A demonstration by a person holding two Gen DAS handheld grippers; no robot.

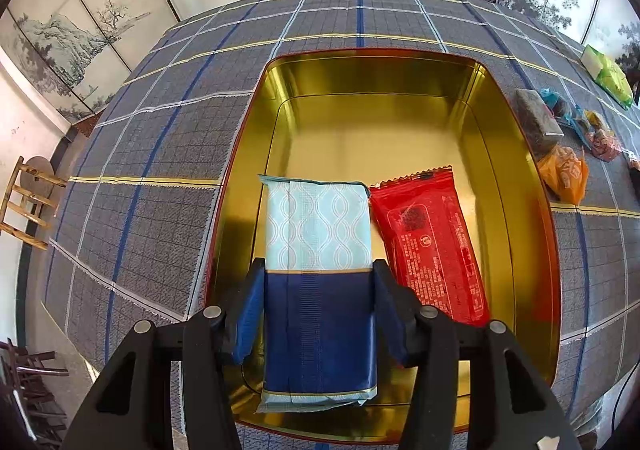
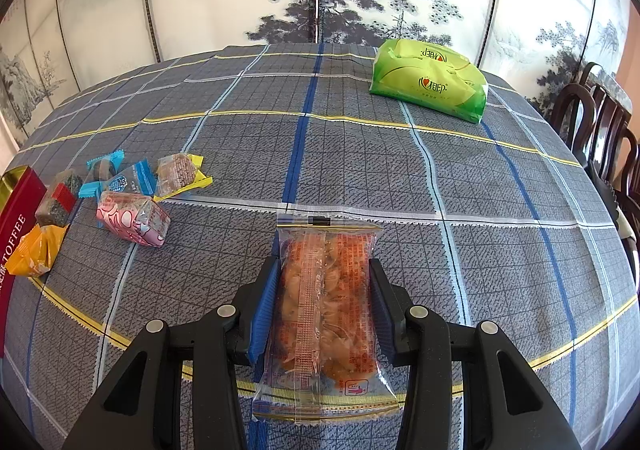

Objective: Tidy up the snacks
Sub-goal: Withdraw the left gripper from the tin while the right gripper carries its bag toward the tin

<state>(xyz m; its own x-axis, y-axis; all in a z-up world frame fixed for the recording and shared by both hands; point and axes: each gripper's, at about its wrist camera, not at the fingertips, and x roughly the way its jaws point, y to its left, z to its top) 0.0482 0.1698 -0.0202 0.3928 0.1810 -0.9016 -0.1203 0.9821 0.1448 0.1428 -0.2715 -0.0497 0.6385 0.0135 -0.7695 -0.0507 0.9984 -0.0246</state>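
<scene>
Lowering the blue foil packet (image 1: pixel 318 290) beside the red wrapper (image 1: pixel 430 246) at its 3 o'clock, your left tool (image 1: pixel 318 314) is loosening so it lies flat in the gold tin (image 1: pixel 256 154); your right tool (image 2: pixel 324 306) is clenching the clear orange snack bag (image 2: pixel 326 302) for the next drop.

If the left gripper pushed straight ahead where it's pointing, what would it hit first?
Probably the gold floor of the tin: the left gripper angles down into it, with the blue packet between its jaws leading. Depth is unclear.

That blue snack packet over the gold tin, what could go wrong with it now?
The blue packet sits between the left tongs, close beside the red packet already in the tin. If it drops crooked, it may land on the red one. The right tongs squeeze a clear packet of crisp-looking snacks; a hard pinch might crush them.
</scene>
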